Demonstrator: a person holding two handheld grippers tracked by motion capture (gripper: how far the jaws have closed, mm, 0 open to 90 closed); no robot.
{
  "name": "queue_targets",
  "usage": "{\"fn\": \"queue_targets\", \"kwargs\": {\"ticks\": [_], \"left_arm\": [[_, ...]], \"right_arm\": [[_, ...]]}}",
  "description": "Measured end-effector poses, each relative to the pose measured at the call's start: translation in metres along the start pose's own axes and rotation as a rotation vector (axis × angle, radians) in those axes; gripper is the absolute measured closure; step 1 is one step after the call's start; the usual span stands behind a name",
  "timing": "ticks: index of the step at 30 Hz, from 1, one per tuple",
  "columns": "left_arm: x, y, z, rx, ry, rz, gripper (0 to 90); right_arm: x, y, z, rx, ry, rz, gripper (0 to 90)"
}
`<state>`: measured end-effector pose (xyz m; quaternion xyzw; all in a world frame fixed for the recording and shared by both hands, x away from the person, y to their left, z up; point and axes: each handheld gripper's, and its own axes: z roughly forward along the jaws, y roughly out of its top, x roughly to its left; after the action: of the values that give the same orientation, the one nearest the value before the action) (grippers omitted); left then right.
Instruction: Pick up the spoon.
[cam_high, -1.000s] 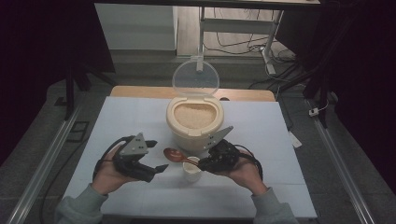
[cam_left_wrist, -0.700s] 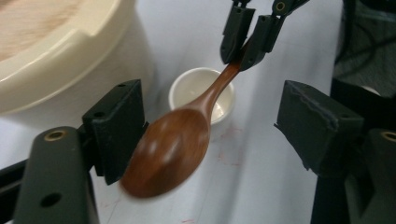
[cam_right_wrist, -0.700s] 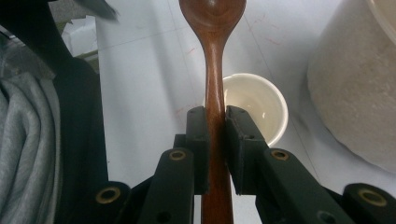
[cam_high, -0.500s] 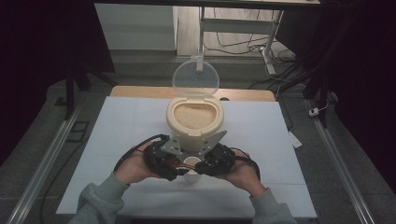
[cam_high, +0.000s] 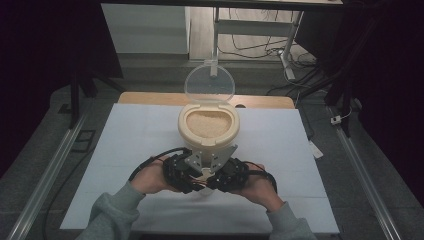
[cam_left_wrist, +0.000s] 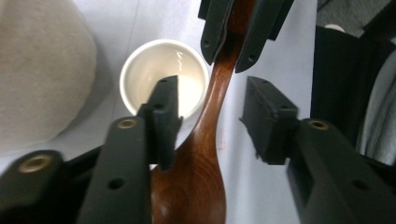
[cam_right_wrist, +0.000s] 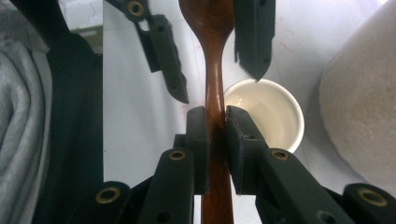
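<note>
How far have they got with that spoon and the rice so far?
Done: the rice container's lid stands open and the right gripper is clamped on the wooden spoon handle. In hand: the left gripper has just been closing around the spoon near its bowl, but its pads aren't pressing yet. Left: the white cup looks empty, so probably no rice has been scooped.
</note>
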<state>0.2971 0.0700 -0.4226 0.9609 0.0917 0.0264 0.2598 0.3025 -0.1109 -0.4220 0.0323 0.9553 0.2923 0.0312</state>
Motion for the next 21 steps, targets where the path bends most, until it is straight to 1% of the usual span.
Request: {"fn": "queue_targets", "kwargs": {"ticks": [1, 3, 4, 6, 7, 8, 9, 10, 11, 12, 13, 14, 15, 16, 18, 19, 21], "left_arm": [[0.0, 0.0, 0.002, 0.007, -0.005, 0.002, 61.0], [0.0, 0.0, 0.006, 0.029, -0.012, 0.018, 66.9], [0.0, 0.0, 0.006, 0.029, -0.012, 0.018, 70.5], [0.0, 0.001, 0.007, 0.045, -0.031, 0.032, 73.6], [0.0, 0.001, 0.008, 0.05, -0.039, 0.04, 73.6], [-0.001, 0.001, 0.009, 0.052, -0.049, 0.043, 76.4], [-0.002, 0.001, 0.01, 0.055, -0.057, 0.05, 77.8], [-0.003, 0.001, 0.011, 0.054, -0.073, 0.046, 78.3], [-0.003, 0.001, 0.011, 0.054, -0.073, 0.046, 78.6], [-0.003, 0.0, 0.011, 0.057, -0.079, 0.046, 78.9], [-0.001, 0.0, 0.01, 0.072, -0.079, 0.065, 79.0], [-0.002, 0.0, 0.011, 0.055, -0.075, 0.045, 79.1], [-0.001, 0.0, 0.01, 0.057, -0.074, 0.054, 79.1], [0.0, -0.001, 0.01, 0.043, -0.061, 0.04, 79.3], [0.0, -0.002, 0.009, 0.03, -0.048, 0.033, 79.4], [0.0, -0.002, 0.009, 0.03, -0.048, 0.033, 79.5], [0.002, -0.004, 0.007, 0.004, -0.021, 0.012, 79.5]], "right_arm": [[0.001, 0.0, 0.0, 0.004, -0.007, -0.018, 79.5], [0.002, 0.001, -0.001, -0.006, -0.002, -0.028, 79.5], [0.003, 0.001, -0.001, -0.003, -0.002, -0.037, 79.4], [0.005, 0.001, -0.001, 0.0, -0.007, -0.076, 79.4], [0.005, 0.001, -0.001, 0.0, -0.007, -0.076, 79.4], [0.007, 0.001, -0.001, 0.018, -0.004, -0.111, 79.3], [0.008, 0.002, 0.0, 0.019, -0.005, -0.114, 79.3], [0.009, 0.002, 0.0, 0.027, -0.005, -0.128, 79.2], [0.01, 0.002, 0.001, 0.024, -0.003, -0.117, 79.2], [0.009, 0.002, 0.001, 0.025, -0.001, -0.126, 79.0], [0.009, 0.001, 0.0, 0.023, -0.002, -0.124, 78.8], [0.008, 0.001, 0.0, 0.022, -0.007, -0.119, 78.5], [0.008, 0.001, 0.0, 0.022, -0.007, -0.119, 78.5], [0.007, 0.0, -0.002, -0.011, -0.017, -0.091, 77.5], [0.004, -0.002, -0.005, -0.047, -0.026, -0.069, 75.5], [0.001, -0.004, -0.009, -0.083, -0.04, -0.033, 72.0], [-0.002, -0.007, -0.017, -0.139, -0.066, 0.032, 65.4]]}}
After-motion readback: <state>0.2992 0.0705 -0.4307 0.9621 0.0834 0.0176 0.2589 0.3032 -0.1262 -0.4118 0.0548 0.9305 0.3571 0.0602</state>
